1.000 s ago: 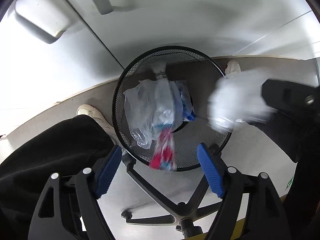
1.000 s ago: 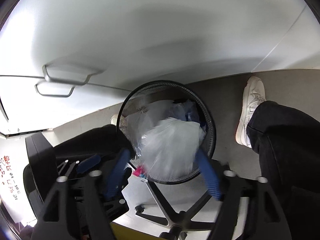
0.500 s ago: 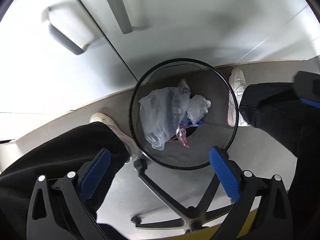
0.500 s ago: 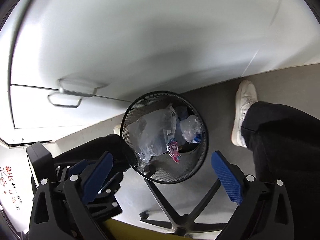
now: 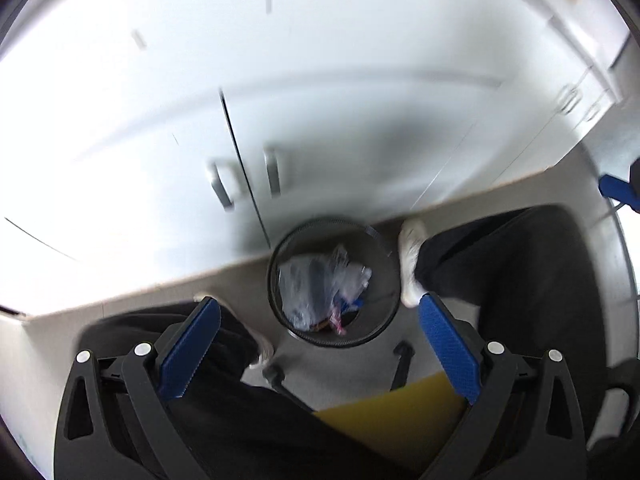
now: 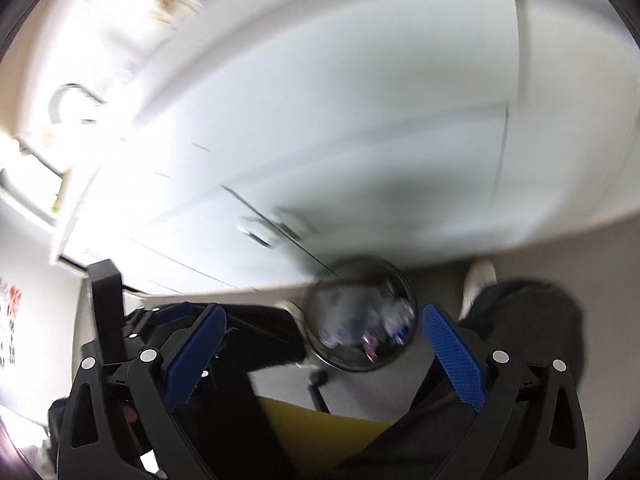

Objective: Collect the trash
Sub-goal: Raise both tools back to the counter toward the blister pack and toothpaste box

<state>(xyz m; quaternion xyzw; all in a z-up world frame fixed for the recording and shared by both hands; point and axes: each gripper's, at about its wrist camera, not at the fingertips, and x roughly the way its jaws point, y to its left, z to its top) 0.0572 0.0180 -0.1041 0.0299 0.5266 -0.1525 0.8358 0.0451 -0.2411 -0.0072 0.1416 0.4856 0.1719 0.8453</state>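
Evidently both grippers had pulled well back from the mesh bin in the last second: a moment earlier it filled the space between my jaws and the right tool was letting a clear plastic bag drop in, whereas now it sat small and far ahead, centred beyond the gap of the left gripper and a little past the right gripper too. Both pairs of jaws stood spread wide with nothing between the blue pads, so I held no trash at all. The crumpled clear bags and a red-and-pink wrapper lay inside the bin, below and ahead of the left jaws. I judged that this batch was delivered and the next move would call for turning away to find more litter; the heavy blur in the right view suggested fast motion. Beneath the jaws were my dark trousers, a white shoe just beside the bin, a chair base and a yellow seat edge. White cabinet doors rose beyond. As for writing, some red characters showed far left of the right jaws, too blurred to read; I saw no legible brand.
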